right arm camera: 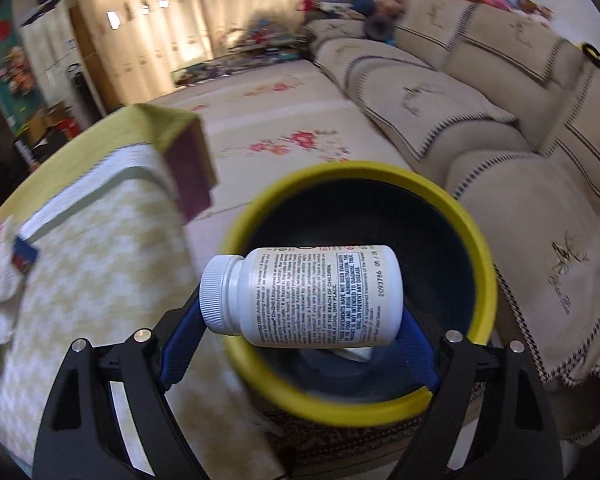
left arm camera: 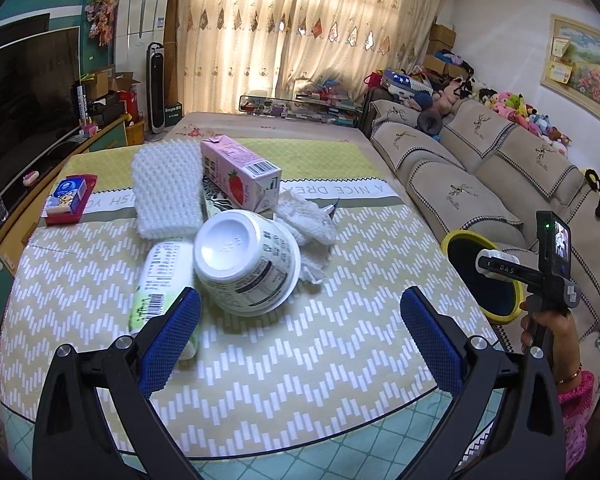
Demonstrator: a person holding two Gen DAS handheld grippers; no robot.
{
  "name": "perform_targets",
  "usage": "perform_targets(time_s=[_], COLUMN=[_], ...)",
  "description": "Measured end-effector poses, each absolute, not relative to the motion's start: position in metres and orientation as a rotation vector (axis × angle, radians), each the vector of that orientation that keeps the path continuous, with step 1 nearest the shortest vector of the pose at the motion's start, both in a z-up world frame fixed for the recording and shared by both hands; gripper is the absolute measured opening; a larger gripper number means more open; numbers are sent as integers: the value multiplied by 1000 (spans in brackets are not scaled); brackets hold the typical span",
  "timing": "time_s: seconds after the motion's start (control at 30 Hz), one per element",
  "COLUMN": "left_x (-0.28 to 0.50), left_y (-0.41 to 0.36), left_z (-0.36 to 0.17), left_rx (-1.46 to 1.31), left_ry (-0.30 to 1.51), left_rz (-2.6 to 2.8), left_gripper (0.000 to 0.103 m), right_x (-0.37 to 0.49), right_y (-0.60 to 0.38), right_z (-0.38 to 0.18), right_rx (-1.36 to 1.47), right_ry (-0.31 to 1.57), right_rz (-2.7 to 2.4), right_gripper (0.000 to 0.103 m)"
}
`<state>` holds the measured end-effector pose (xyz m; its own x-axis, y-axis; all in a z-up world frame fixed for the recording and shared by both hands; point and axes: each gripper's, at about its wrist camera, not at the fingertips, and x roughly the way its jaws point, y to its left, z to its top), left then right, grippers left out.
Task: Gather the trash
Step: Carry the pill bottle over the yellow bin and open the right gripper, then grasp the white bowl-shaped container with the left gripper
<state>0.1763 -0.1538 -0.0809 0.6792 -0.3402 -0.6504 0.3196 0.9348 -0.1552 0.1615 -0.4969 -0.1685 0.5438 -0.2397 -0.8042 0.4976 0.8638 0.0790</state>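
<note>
While the right tongs (right arm camera: pixel 300 332) hold a white pill bottle (right arm camera: pixel 304 296) lengthwise over the yellow-rimmed bin (right arm camera: pixel 476 248), likely to drop it in, the left tongs (left arm camera: pixel 300 320) hover spread apart near the overturned cup (left arm camera: pixel 248 264) on the desk (left arm camera: pixel 340 340).

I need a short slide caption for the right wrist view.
Right gripper holds a white pill bottle sideways above the yellow-rimmed bin.

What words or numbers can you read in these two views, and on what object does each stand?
"A NICE DREA", upside down: tablecloth
"DAS": right gripper
"Deeyeo": box
"KEEP OUT OF THE REACH OF CHILDREN", "2093786": pill bottle
Strawberry carton and upturned cup: print too small.
</note>
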Motion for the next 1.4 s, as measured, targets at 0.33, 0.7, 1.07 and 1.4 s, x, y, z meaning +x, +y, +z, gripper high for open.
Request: perform_targets(time_s=[0.33, 0.7, 1.07, 1.4], left_x=[185, 191, 223, 268], left_y=[-171, -171, -139, -138], left_z=[-84, -86, -93, -109], left_rx=[4, 21, 33, 96], left_ry=[751, 757, 762, 811], left_rz=[-363, -352, -306, -399], left_gripper=[98, 98, 98, 98], right_x=[177, 168, 165, 171], right_y=[-535, -531, -513, -499], right_z=[-206, -200, -192, -191], right_rx=[343, 356, 335, 312], right_ry=[976, 962, 958, 972], right_rz=[-489, -477, -440, -426], right_gripper=[81, 82, 83, 83])
